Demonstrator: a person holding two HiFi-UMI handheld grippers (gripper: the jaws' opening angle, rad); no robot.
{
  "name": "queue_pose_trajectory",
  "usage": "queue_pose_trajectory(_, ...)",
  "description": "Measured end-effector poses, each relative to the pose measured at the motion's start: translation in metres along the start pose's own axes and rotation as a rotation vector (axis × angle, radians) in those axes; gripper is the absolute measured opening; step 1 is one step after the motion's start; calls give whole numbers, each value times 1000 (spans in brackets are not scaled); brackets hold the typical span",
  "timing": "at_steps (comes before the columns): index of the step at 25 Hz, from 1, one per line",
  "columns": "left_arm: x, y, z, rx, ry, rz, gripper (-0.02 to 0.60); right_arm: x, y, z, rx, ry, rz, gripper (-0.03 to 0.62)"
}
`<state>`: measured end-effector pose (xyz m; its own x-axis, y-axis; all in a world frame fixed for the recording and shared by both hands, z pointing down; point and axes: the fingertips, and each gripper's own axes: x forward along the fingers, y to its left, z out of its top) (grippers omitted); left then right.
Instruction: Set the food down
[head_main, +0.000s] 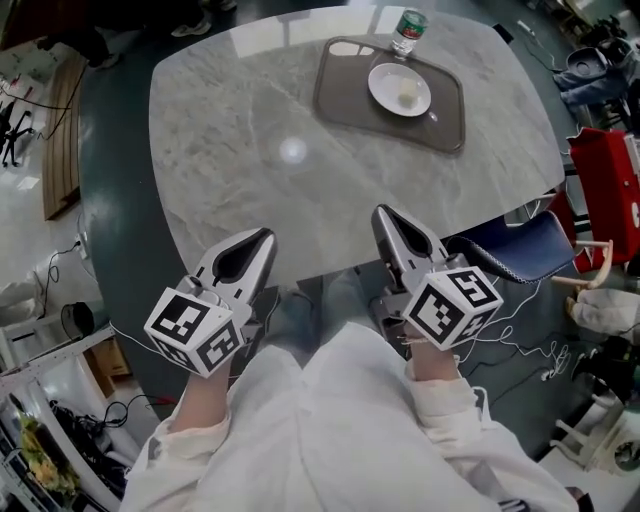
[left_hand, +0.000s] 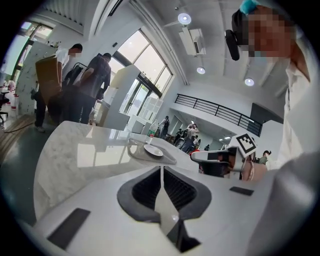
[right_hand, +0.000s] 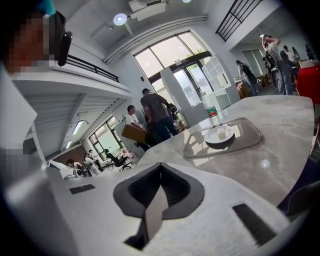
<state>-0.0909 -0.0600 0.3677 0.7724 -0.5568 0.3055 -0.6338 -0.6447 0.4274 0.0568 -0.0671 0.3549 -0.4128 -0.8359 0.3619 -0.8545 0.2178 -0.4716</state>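
Observation:
A white plate (head_main: 399, 89) with a small pale piece of food (head_main: 407, 94) rests on a brown tray (head_main: 345, 95) at the far right of the marble table (head_main: 250, 150). The plate (right_hand: 220, 136) and tray (right_hand: 250, 135) also show in the right gripper view, and the tray (left_hand: 162, 156) shows small in the left gripper view. Both grippers hover at the table's near edge, well short of the tray. My left gripper (head_main: 264, 236) is shut and holds nothing, as its own view confirms (left_hand: 161, 169). My right gripper (head_main: 384, 212) is likewise shut and holds nothing (right_hand: 160, 171).
A plastic bottle (head_main: 408, 30) stands just behind the tray. A blue chair (head_main: 520, 250) sits off the table's right edge, with a red object (head_main: 610, 190) beyond it. Cables and clutter lie on the floor at both sides. Several people (left_hand: 87, 85) stand beyond the table.

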Motion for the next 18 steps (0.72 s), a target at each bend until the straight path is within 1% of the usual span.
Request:
queue_pose_trajectory(4,-15,-1,1,-1,-29,-1,28,-8,20,5,-50,-2,21,2)
queue_pose_trajectory(9,-27,-7,12,-11,-63,26,28,-14,38,17,-117,4,54,2)
queue_pose_trajectory(13,-37,-15,25,8,-99,38,29,-10,66,34,-181,0,130,3)
queue_pose_trajectory(18,-43,-29,37,12,-145,53,29,-10,105,39,-276,-6,229,3)
